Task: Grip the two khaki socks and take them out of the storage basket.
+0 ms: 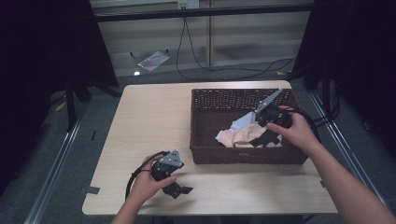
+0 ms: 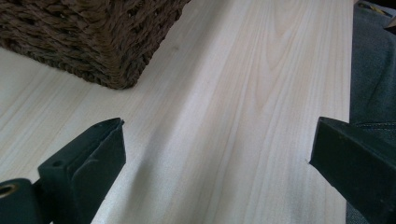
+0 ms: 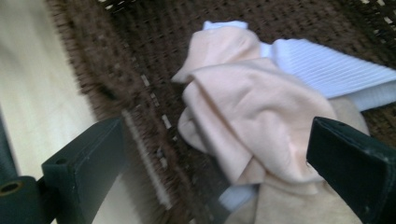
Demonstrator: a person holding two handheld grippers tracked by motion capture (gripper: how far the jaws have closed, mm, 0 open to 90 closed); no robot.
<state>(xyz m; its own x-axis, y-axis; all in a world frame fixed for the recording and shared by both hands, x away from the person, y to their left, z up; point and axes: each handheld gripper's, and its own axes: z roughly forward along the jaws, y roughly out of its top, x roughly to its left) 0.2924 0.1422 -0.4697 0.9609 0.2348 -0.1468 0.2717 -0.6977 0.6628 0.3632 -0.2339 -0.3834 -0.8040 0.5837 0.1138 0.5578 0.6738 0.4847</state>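
Hovering inside the wicker basket (image 1: 243,156), the right hand-held gripper (image 1: 264,138) has jaws apart over a peach cloth (image 3: 243,116) lying on a white cloth (image 3: 327,70). Left hand-held gripper (image 1: 180,189) rests on the worktop (image 1: 149,121) near its front edge, jaws apart, holding nothing.

A pale wooden table (image 1: 149,121) stands on a grey floor (image 1: 51,154), its grain running in long light streaks, and a small strip of grey tape (image 1: 92,190) sits at its near left corner. Beyond the far edge a black cable (image 1: 196,60) loops down from a wall socket (image 1: 188,4) and trails across the floor, near a crumpled clear wrapper (image 1: 153,60) with red on it. Dark curtains (image 1: 42,46) hang at both sides.
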